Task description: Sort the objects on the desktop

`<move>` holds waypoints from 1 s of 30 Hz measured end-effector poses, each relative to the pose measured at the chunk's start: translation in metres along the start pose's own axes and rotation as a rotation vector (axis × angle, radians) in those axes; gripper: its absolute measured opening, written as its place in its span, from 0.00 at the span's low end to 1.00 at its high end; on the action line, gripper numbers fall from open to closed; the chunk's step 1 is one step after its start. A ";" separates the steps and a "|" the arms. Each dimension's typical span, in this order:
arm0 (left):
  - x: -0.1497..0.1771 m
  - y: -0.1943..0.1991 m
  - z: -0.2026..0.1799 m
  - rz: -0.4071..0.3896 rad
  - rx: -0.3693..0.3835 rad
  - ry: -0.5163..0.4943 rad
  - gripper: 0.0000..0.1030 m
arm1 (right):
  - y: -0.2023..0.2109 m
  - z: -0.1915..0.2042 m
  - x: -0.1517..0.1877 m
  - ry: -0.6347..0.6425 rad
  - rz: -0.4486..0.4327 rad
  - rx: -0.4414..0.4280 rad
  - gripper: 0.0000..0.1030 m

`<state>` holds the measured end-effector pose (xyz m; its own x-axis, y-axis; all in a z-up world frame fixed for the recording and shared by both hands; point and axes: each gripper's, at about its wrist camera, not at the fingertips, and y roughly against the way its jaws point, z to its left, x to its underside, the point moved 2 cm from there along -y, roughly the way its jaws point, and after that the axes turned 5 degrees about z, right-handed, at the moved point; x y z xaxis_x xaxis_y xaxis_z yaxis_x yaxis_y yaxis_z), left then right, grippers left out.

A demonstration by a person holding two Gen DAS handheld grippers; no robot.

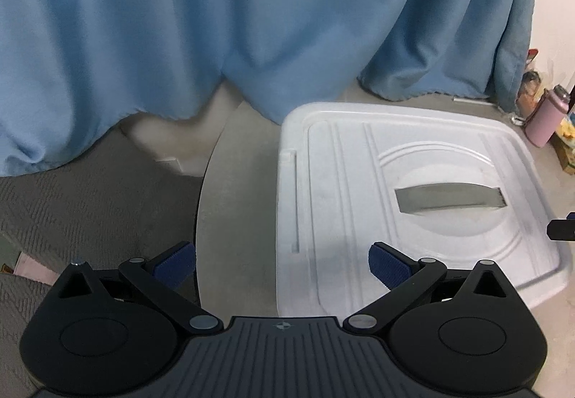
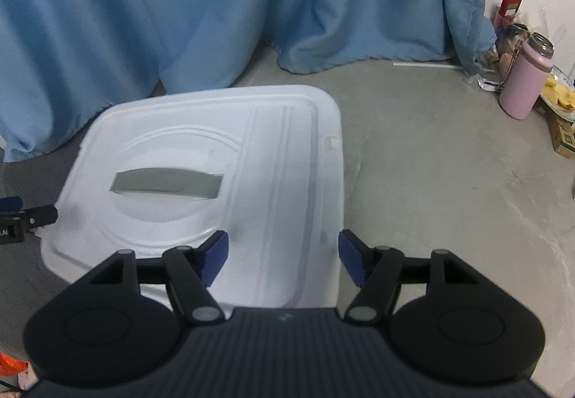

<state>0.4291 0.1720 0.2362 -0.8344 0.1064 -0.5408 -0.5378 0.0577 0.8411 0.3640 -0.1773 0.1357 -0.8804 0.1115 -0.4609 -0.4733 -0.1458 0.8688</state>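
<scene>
- My left tool point(image 1: 282, 263) stands wide open with nothing between its blue pads point(image 1: 390, 267); it hangs over the near left edge of the white lid point(image 1: 359, 182).
- My right tool point(image 2: 284, 259) is partly open, also empty, over the lid's near right edge; neither tool touches the plastic, as far as I can tell.
- The lid, closed on what I take for a storage bin, sits on the grey floor point(image 2: 449, 182) in front of a blue curtain point(image 2: 179, 3).
- It is white, ribbed, with a round raised field and a grey recessed handle point(image 2: 167, 184) in the middle.
- My judgement: the sorting is either finished and the bin shut, or not begun; no loose objects show near the bin.
- By the wall stand a pink bottle point(image 2: 523, 82) and some clutter, well apart from the bin.
</scene>
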 end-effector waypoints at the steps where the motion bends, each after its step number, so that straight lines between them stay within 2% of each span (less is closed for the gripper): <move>1: 0.004 0.005 0.000 -0.007 0.001 0.002 1.00 | 0.004 0.002 0.004 0.001 -0.008 0.001 0.66; 11: 0.068 0.043 -0.014 -0.098 -0.006 -0.019 1.00 | 0.040 0.021 0.072 0.010 -0.149 0.028 0.73; 19: 0.133 0.056 -0.037 -0.167 -0.011 -0.031 1.00 | 0.052 0.032 0.136 0.025 -0.249 0.075 0.75; 25: 0.183 0.067 -0.061 -0.286 -0.090 -0.076 1.00 | 0.051 0.035 0.176 0.064 -0.325 0.108 0.75; 30: 0.218 0.068 -0.075 -0.337 -0.115 -0.016 1.00 | 0.045 0.035 0.207 0.070 -0.349 0.107 0.75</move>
<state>0.2013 0.1247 0.1747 -0.6066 0.1157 -0.7866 -0.7931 -0.0197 0.6087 0.1614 -0.1259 0.0854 -0.6683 0.0685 -0.7407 -0.7428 -0.0073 0.6695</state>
